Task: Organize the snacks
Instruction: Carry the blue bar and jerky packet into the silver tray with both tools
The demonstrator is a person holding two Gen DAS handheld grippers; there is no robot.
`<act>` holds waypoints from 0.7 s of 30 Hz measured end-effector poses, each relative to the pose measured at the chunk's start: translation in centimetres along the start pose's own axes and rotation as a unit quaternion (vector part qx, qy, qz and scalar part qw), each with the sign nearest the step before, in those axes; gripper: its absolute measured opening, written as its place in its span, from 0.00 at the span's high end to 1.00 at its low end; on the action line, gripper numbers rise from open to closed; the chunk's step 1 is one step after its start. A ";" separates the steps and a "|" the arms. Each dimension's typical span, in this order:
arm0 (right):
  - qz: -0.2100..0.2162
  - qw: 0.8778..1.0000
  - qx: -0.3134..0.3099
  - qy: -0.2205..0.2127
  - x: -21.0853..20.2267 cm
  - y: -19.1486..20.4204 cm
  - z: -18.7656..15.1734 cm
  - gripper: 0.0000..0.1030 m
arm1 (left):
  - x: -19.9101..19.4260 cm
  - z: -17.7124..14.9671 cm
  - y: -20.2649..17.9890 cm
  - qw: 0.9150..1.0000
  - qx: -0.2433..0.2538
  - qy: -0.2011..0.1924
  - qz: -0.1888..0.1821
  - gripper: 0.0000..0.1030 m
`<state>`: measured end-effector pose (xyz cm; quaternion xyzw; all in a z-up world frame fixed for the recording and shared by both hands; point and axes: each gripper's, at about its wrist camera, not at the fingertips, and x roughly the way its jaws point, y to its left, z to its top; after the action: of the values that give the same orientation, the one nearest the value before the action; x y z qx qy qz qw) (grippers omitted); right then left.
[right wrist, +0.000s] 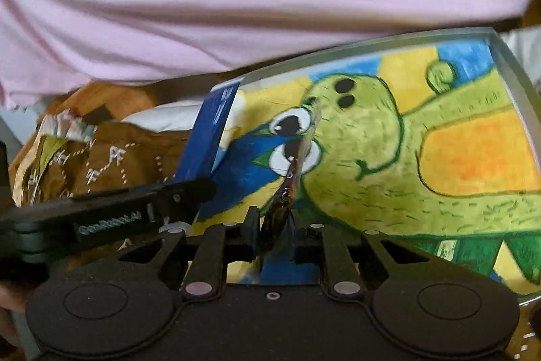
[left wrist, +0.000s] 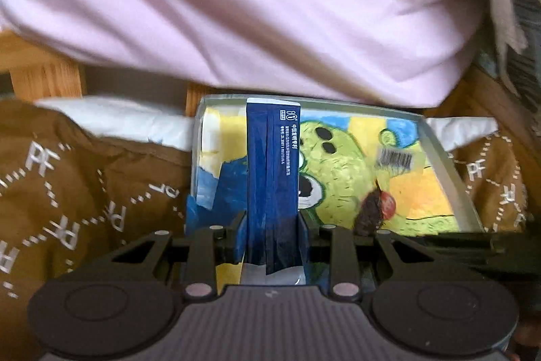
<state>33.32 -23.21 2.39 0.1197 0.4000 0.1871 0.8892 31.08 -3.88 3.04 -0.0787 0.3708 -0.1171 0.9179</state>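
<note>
My left gripper [left wrist: 272, 219] is shut on a long dark blue snack packet [left wrist: 272, 158] that stands upright over a shallow tray [left wrist: 449, 171] with a green cartoon frog picture inside. In the right wrist view my right gripper [right wrist: 273, 217] is shut on a thin dark red wrapped snack [right wrist: 296, 171] held over the same tray [right wrist: 514, 63]. The blue packet [right wrist: 211, 137] and the left gripper's black body [right wrist: 135, 205] show at the left there. The red snack [left wrist: 375, 208] also appears at the right of the left wrist view.
A brown patterned bag [left wrist: 84, 178] lies crumpled left of the tray, and more of it [left wrist: 487, 171] shows at the right. A person's pink shirt [left wrist: 253, 5] fills the space behind the tray. Wooden furniture [left wrist: 44, 73] stands at the back left.
</note>
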 end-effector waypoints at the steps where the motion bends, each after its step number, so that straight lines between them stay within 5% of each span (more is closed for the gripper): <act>1: 0.000 1.000 0.005 -0.005 0.2 -0.5 -0.1 0.82 | 0.8 -0.2 0.1 1.000 0.000 0.003 0.005 0.68; 11: -0.027 0.999 -0.013 -0.018 1.2 -2.2 -1.2 0.76 | 5.3 -1.9 -0.2 0.998 0.033 0.039 0.026 0.67; 17: -0.058 0.997 -0.041 -0.023 0.4 -2.1 -1.8 0.41 | 5.0 -2.3 -0.2 0.998 0.028 0.043 0.025 0.64; 21: -0.077 0.995 -0.054 -0.028 -0.3 -1.6 -1.8 0.20 | 4.1 -2.1 -0.2 0.999 0.017 0.041 0.025 0.50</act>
<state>32.14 -24.69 0.79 0.0458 0.3725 0.1361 0.9169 32.48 -5.29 -1.15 -0.0489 0.4080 -0.1040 0.9057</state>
